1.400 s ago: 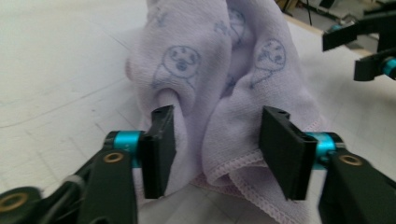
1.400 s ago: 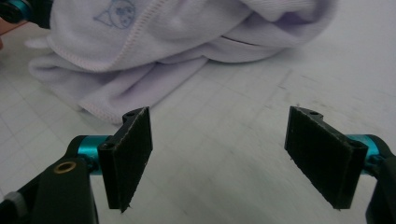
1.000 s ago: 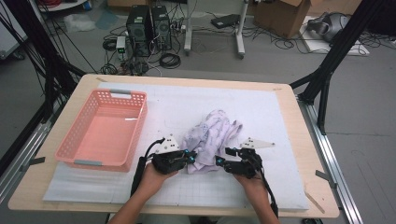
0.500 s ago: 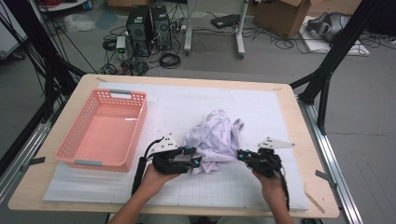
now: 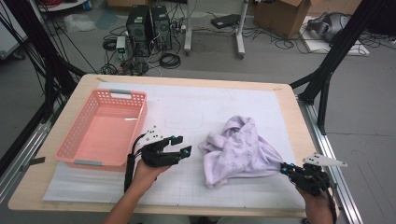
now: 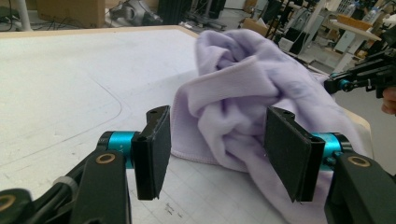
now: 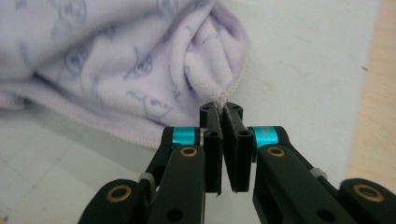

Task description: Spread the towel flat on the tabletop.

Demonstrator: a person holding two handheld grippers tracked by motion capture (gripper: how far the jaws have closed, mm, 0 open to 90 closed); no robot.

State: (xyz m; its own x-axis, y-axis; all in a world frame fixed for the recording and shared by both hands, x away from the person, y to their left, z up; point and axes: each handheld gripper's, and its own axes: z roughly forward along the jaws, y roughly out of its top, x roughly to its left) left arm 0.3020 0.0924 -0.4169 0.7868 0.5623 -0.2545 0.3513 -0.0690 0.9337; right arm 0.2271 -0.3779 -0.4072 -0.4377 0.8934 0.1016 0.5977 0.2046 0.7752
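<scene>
Lilac fleece cloth (image 5: 240, 151) sits bunched mid-table, right hand-held gripper (image 5: 286, 169) pinching its corner at 4 o'clock. Left hand-held gripper (image 5: 180, 145) has just been opening, nothing between its jaws. Probably spreading it flat; next, left needs another corner.

Lilac towel (image 5: 240, 149) with faint grey print; salmon-pink basket (image 5: 77, 140).

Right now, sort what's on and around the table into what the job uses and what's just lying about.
In use:
- cloth, its corner pinched in the right tool
- left tool, open beside the cloth
- mat under the cloth

Lying about:
- basket, nothing in it
- computer towers and box on the floor beyond the table
</scene>
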